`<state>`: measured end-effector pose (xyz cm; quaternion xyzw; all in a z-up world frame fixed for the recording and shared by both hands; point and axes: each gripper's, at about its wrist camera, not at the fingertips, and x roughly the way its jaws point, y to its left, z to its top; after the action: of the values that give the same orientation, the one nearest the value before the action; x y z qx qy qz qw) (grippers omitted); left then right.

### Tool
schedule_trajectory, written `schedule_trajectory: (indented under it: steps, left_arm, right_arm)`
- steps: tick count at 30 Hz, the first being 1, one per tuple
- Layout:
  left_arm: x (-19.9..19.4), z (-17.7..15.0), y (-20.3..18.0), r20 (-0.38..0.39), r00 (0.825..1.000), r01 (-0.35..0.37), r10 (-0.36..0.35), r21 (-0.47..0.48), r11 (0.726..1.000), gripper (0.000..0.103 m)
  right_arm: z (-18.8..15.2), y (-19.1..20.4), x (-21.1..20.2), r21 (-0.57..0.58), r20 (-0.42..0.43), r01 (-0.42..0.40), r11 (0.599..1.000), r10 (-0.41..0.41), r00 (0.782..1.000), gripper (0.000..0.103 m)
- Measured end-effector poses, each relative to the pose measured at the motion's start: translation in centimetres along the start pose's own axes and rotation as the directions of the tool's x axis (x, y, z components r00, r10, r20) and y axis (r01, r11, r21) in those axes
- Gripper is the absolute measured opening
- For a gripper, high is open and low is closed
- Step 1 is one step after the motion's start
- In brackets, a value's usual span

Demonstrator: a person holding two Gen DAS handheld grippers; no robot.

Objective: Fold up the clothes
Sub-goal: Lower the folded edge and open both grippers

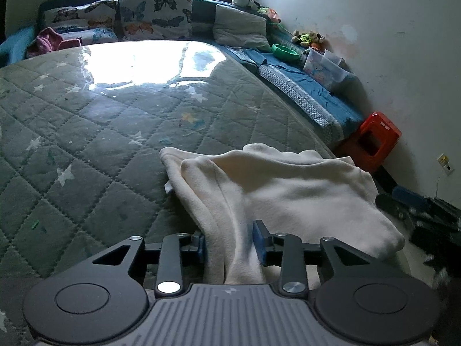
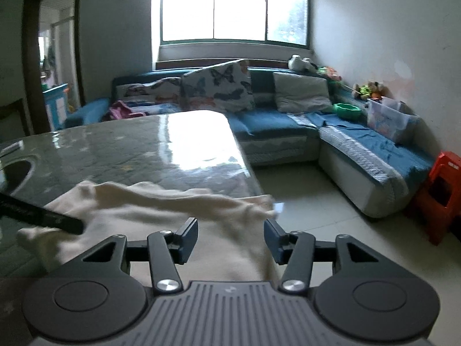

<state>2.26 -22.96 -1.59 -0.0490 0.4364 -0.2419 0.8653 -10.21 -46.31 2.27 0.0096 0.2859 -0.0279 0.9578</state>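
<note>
Biggest thing here is the table point(image 1: 86, 132), covered in a green quilted cloth with stars under a shiny clear sheet, so I'll place everything off that. Behind its far edge runs the blue sofa point(image 2: 273, 121), which wraps around the table's right side along the wall. On the sofa there are butterfly pillows point(image 1: 157, 11), a plain grey cushion point(image 1: 240, 27) and some stuffed toys point(image 1: 308, 39).

The cream garment point(image 1: 276, 190) lies on the table's near right corner, bunched up, with part of it hanging over the edge.

Containers: a clear plastic bin point(image 2: 389, 119) sits on the sofa stretch right of the table, with a cartoon print on its side; what's inside I can't make out. Next to it is a green bowl point(image 2: 347, 111), contents not visible. A red plastic stool point(image 1: 377, 141) stands on the floor past the sofa's end.

The left gripper point(image 1: 232, 243) is clamped on a gathered fold of the garment. The right gripper point(image 2: 230, 238) hangs over the cloth with its fingers spread wide, gripping nothing. A small white tag point(image 2: 278, 207) shows at the garment's edge, too blurry to read.
</note>
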Motion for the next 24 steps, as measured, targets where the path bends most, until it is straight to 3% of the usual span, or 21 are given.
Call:
schedule_trajectory:
  steps: [11, 18, 24]
  left_arm:
    - [-0.9, -0.9, 0.2, 0.017, 0.999, -0.034, 0.033, 0.043, 0.999, 0.047]
    - [-1.4, -1.0, 0.6, 0.014, 0.999, -0.048, 0.047, 0.064, 0.997, 0.048]
    - [-1.8, -0.5, 0.6, 0.024, 0.997, -0.068, 0.067, 0.068, 0.995, 0.050]
  right_arm:
    - [-3.6, 0.8, -0.1, 0.008, -0.048, -0.022, 1.000, 0.023, 0.999, 0.056]
    - [-2.5, 0.8, -0.8, -0.011, -0.079, -0.036, 0.999, 0.035, 0.996, 0.057]
    - [-0.2, 1.0, 0.4, 0.004, -0.049, -0.054, 0.999, 0.054, 0.997, 0.067]
